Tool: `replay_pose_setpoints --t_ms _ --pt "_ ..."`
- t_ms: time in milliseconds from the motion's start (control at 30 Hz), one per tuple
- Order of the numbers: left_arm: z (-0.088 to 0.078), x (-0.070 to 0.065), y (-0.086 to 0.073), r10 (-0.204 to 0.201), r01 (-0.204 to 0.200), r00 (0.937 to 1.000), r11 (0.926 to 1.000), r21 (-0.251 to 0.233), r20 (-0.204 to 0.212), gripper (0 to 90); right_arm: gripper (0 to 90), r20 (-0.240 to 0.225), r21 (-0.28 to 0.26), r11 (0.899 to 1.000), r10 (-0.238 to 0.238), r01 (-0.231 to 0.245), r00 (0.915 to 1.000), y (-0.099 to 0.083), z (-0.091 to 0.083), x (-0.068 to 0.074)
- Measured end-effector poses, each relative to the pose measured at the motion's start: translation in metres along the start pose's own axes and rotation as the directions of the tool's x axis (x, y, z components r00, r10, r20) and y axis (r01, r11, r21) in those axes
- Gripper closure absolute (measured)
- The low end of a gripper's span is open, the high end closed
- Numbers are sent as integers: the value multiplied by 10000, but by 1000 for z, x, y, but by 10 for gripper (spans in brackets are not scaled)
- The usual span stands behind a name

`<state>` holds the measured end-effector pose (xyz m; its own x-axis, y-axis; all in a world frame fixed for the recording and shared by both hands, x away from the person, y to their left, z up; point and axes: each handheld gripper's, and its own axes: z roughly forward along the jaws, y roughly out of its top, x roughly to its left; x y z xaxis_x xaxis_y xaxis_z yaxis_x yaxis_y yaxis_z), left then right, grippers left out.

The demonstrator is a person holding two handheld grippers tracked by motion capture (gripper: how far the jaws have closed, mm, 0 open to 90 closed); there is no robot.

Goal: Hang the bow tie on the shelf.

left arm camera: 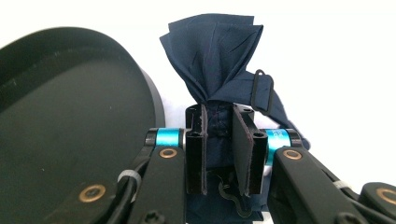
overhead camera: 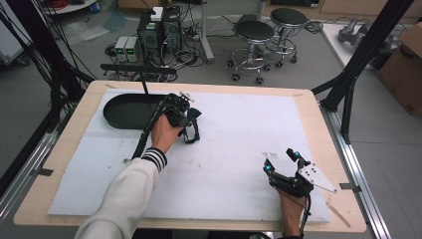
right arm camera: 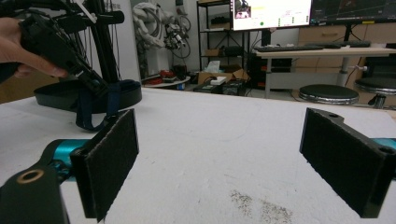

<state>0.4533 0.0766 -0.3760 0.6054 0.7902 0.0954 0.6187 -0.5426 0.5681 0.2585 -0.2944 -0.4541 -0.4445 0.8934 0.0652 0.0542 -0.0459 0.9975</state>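
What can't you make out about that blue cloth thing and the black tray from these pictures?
- Navy bow tie: in the left gripper view its middle sits behind the pads of the left gripper, and its lower end is cut off by the bottom edge.
- In the high view the bow tie is too small to show the strap's clasp.
- Black tray: the left edge crops it, so not all of the inside can be seen.

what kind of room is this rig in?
Looks like a robotics lab or workshop. Computer towers with tangled cables sit on the floor behind the table, work stools stand nearby, and monitors show on a desk in the right gripper view.
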Motion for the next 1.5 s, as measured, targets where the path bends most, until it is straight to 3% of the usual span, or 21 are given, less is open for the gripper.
replay_pose_setpoints --t_ms 233,367,600,800,1067,1133,1500 --pt "-13 3 1 -11 22 9999 9974 -721 152 761 108 14 -8 10000 -13 13 10000 0 0 0" --pt "-24 2 1 139 -106 9996 9919 -1266 257 761 108 28 10 10000 -62 62 10000 0 0 0" --pt "-46 5 1 219 -141 9993 9740 -2261 318 761 108 6 29 10000 -74 74 10000 0 0 1" --pt "-68 18 2 -132 176 9998 9496 -3129 163 761 108 34 29 9999 -102 102 9999 0 0 2" --pt "-89 29 3 -268 166 9994 9325 -3608 -233 763 108 49 14 9998 -195 195 9998 0 0 2" --pt "-92 31 3 -344 255 9993 9255 -3779 -169 763 108 57 13 9998 -221 221 9997 0 0 2" --pt "-96 33 4 -405 384 9992 9049 -4239 41 763 108 75 18 9998 -206 206 9998 0 0 2"
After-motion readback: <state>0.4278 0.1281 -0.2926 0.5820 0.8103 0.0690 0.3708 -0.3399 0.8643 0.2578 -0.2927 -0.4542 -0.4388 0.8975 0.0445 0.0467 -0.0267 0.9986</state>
